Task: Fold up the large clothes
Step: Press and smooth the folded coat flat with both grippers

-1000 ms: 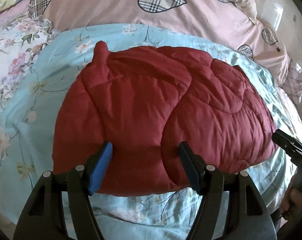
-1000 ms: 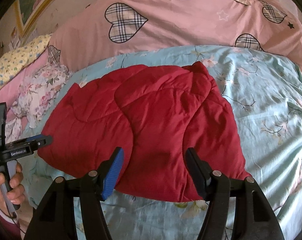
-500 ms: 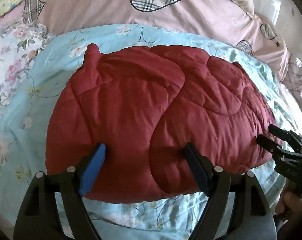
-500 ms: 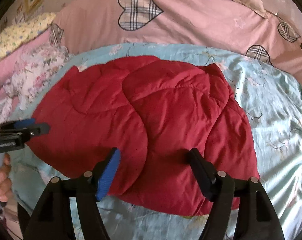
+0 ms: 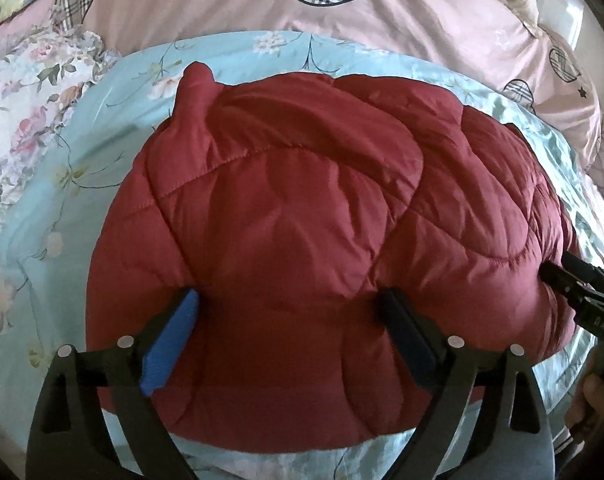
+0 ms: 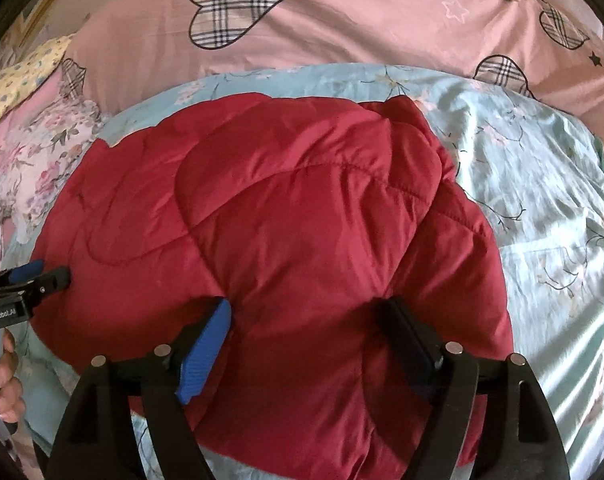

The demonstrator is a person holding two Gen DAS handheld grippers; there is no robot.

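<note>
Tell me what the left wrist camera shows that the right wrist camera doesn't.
Only the left wrist view shows the nub of fabric sticking up at the jacket's far left corner. Only the right wrist view shows the broad bare stretch of light blue floral sheet right of the jacket. Both show the folded red quilted jacket, the pink plaid-heart quilt, and each camera's own tongs, opening above the jacket's near edge.

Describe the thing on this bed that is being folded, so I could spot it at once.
On the pale blue flowered sheet, below the pink heart-print quilt, lies a puffy quilted jacket. It is the only plain dark red item among pastel prints.
</note>
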